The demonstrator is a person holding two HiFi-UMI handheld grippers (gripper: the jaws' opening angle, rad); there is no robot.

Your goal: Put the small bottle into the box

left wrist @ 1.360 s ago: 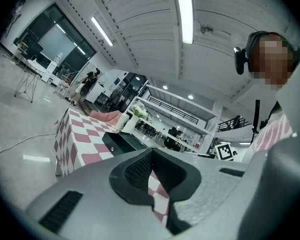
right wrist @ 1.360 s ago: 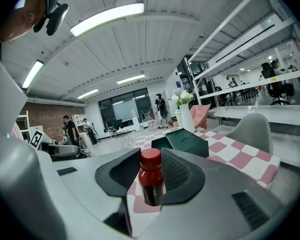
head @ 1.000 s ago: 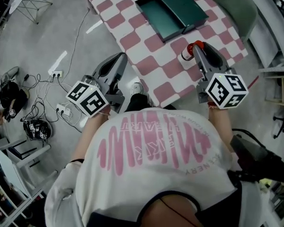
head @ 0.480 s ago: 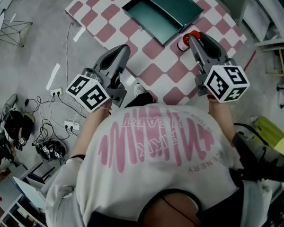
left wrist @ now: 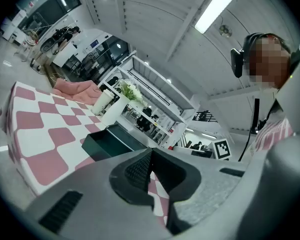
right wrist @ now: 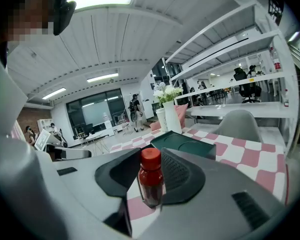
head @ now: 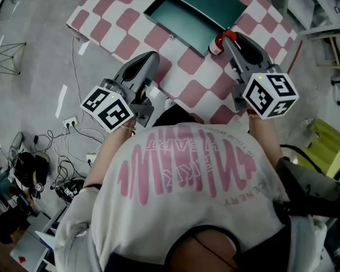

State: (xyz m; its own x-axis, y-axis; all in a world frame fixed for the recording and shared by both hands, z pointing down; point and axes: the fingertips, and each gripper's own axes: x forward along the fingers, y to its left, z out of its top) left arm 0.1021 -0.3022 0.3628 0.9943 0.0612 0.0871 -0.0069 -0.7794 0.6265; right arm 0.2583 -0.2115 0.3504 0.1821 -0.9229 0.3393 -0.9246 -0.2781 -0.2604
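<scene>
A small bottle [right wrist: 151,181] with red contents and a red cap stands upright between the pads of my right gripper [right wrist: 151,160], which is shut on it. In the head view the small bottle [head: 217,43] and right gripper [head: 227,39] sit just off the near right corner of the dark green open box [head: 184,22], whose lid [head: 209,1] lies flat behind it. The box [right wrist: 182,143] shows just beyond the bottle. My left gripper [head: 149,59] is over the table's near edge, shut with nothing in it; its view shows the box [left wrist: 107,143] ahead of the left gripper [left wrist: 151,152].
The table wears a pink-and-white checked cloth [head: 122,21]. A white vase of flowers [right wrist: 169,111] and a grey chair [right wrist: 240,125] stand past the box. Cables and a power strip [head: 71,120] lie on the floor at left, and a yellow-green object [head: 328,146] at right.
Both grippers have moved forward over the table toward the box. The bottle went along in the right gripper and now sits close to the box's corner.
</scene>
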